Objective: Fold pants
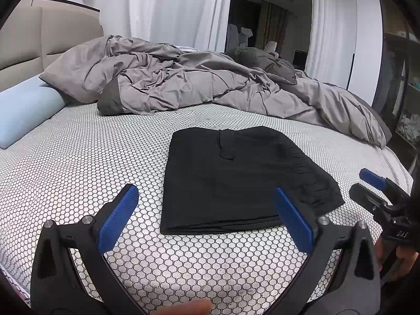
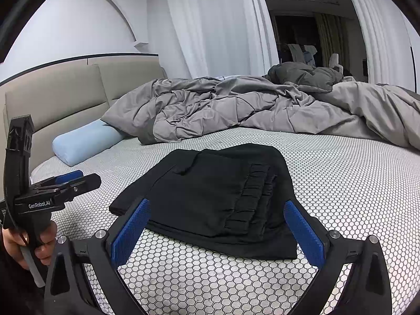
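Gaping wide with empty jaws, left gripper (image 1: 206, 215) and right gripper (image 2: 218, 228) hover near folded black pants (image 1: 236, 178).

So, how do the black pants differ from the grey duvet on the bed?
The black pants lie folded into a flat, neat rectangle; the grey duvet is crumpled in a loose heap. The pants sit near both open claws; the duvet lies farther back, by the headboard. Both rest on the honeycomb-patterned mattress.

On the bed (image 1: 78, 162), with its honeycomb-patterned sheet, lie folded black pants (image 1: 236, 178), a rumpled grey duvet (image 1: 197, 84) and a light blue pillow (image 1: 23, 113).
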### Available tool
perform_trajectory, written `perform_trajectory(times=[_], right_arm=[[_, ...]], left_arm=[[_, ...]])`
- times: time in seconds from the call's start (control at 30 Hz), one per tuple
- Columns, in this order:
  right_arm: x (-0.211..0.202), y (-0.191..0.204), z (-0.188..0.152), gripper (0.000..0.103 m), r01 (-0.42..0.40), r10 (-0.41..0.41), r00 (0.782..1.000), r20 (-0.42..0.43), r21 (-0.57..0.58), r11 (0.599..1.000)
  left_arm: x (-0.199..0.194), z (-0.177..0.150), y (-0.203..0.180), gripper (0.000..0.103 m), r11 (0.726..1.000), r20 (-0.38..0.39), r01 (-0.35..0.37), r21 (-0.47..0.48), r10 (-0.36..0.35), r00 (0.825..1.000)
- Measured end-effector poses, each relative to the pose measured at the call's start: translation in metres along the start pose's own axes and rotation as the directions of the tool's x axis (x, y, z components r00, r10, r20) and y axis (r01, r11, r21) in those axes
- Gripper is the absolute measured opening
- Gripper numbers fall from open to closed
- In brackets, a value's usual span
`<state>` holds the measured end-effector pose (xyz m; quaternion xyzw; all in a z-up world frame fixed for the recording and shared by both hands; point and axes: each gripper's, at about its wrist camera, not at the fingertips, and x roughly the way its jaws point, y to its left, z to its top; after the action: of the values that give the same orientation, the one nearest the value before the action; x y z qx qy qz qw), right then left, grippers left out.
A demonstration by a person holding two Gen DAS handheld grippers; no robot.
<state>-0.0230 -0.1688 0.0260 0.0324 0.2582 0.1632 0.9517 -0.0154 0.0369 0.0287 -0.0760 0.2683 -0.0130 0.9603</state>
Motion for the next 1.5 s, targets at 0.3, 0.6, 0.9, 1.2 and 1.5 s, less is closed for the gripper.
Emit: perform_trajectory(times=[0.3,0.6,0.9,1.2,1.5], right_arm=[[-0.0001,0.0011,-0.0006,0.103,0.005,-0.005,1.000,0.000,0.000,1.000],[0.0033,-0.0007,-0.0013,0.103,0.014,-0.014,1.000,-0.010,-0.007,1.000],[0.0051,-0.0015,-0.0018,0.103,0.022,-0.022,1.000,-0.017,-0.009,1.000],[0.0061,-0.0043,-0.0019,0.103,0.021,-0.021,1.000,-0.020,-0.009,1.000],[0.0067,-0.0062,-0.0019,0.103,0.018,-0.018,1.000,-0.023,-0.012,1.000]], left_arm=[[0.0022,0.0005,-0.0003,0.102,1.000,0.001,-0.004,0.016,0.004,1.000],[0.0019,-0.0009,-0.0046,0.102,1.000,0.000,-0.016,0.014,0.016,1.000],[0.0024,-0.0008,-0.0052,0.102,1.000,0.000,-0.022,0.015,0.022,1.000],[0.0024,-0.0006,-0.0048,0.102,1.000,0.001,-0.023,0.015,0.023,1.000],[0.0030,-0.0007,-0.0049,0.102,1.000,0.003,-0.025,0.017,0.025,1.000]])
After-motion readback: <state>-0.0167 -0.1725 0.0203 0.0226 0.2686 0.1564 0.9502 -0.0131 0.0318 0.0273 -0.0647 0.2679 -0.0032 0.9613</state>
